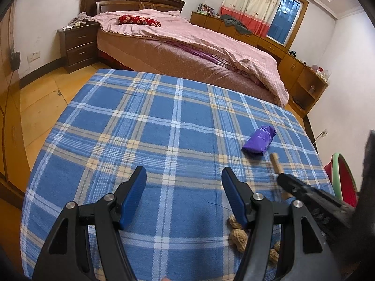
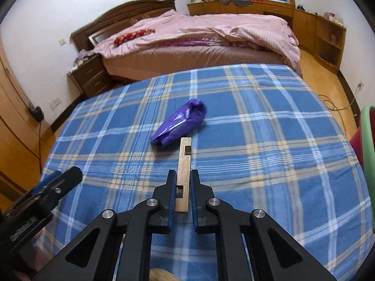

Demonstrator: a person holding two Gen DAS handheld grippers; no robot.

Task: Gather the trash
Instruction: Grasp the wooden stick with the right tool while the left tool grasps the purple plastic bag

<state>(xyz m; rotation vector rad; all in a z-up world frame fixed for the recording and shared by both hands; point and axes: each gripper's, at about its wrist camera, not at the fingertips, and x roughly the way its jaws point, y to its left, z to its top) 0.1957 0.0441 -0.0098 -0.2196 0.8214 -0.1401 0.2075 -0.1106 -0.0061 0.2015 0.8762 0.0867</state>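
A notched wooden stick [image 2: 184,161] lies lengthwise on the blue plaid cloth [image 2: 269,164], and my right gripper [image 2: 183,175] is shut on its near half, blue pads pressed to both sides. In the left wrist view the same stick [image 1: 276,164] pokes out of the right gripper [image 1: 282,178]. Just beyond it lies a crumpled purple wrapper [image 2: 180,121], also visible as the purple wrapper [image 1: 259,144]. My left gripper [image 1: 184,175] hovers open over bare cloth, nothing between its fingers. Peanut shells [image 1: 239,234] lie under its right finger.
A red and green bin [image 1: 342,180] stands off the table's right edge, seen as a green rim [image 2: 368,140]. Behind the table is a bed with pink bedding [image 1: 187,44], a nightstand [image 1: 78,46] and low wooden cabinets [image 1: 300,75].
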